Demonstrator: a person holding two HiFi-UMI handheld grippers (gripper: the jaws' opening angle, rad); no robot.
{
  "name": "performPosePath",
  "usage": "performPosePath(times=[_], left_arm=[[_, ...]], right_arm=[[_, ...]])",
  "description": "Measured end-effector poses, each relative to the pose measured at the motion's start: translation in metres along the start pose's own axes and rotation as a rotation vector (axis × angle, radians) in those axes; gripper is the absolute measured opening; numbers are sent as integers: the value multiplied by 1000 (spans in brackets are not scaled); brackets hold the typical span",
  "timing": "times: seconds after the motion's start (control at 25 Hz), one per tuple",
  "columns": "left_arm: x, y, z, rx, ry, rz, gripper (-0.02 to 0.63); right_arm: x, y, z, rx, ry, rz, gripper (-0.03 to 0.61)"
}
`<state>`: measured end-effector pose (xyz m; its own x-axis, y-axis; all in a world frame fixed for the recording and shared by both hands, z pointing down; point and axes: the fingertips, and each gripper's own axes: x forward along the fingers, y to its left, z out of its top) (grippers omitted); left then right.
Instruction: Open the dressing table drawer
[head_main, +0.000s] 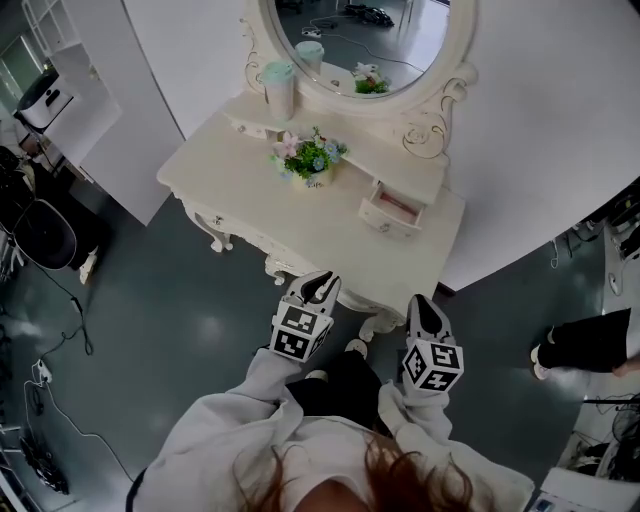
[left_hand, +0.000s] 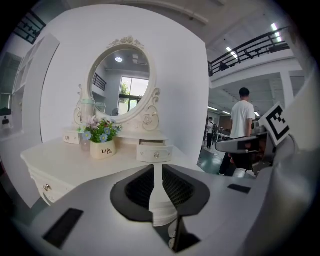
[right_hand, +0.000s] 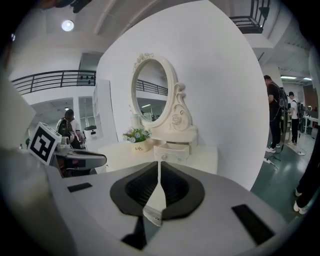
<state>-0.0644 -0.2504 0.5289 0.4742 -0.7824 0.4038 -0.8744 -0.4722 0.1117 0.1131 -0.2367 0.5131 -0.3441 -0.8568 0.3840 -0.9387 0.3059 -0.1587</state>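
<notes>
Cream dressing table (head_main: 225, 180), drawer (head_main: 392, 212) ajar, well beyond left tool (head_main: 320, 284)

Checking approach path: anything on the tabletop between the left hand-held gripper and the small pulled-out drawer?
Nothing: bare tabletop between left hand-held gripper and small drawer, clearest in the head view. The flower pot stands off to the left.

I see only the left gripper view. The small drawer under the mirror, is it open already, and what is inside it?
Observer: In the head view the small drawer is pulled out. Its inside looks pink, but I cannot tell what it contains.
Operator: Thank you. And the right hand-held gripper, how do its jaws stand?
Observer: The right gripper view shows the right hand-held gripper with its jaws together and nothing between them.
</notes>
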Motion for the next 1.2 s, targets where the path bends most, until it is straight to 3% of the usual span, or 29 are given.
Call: performPosePath(times=[0.36, 1.2], left_arm=[[-50, -20, 27, 65, -96, -58, 17], [-55, -30, 4, 30, -63, -85, 17]], right_arm=[[-28, 22, 8, -25, -51, 17, 41], [-45, 25, -2, -22, -44, 6, 38]])
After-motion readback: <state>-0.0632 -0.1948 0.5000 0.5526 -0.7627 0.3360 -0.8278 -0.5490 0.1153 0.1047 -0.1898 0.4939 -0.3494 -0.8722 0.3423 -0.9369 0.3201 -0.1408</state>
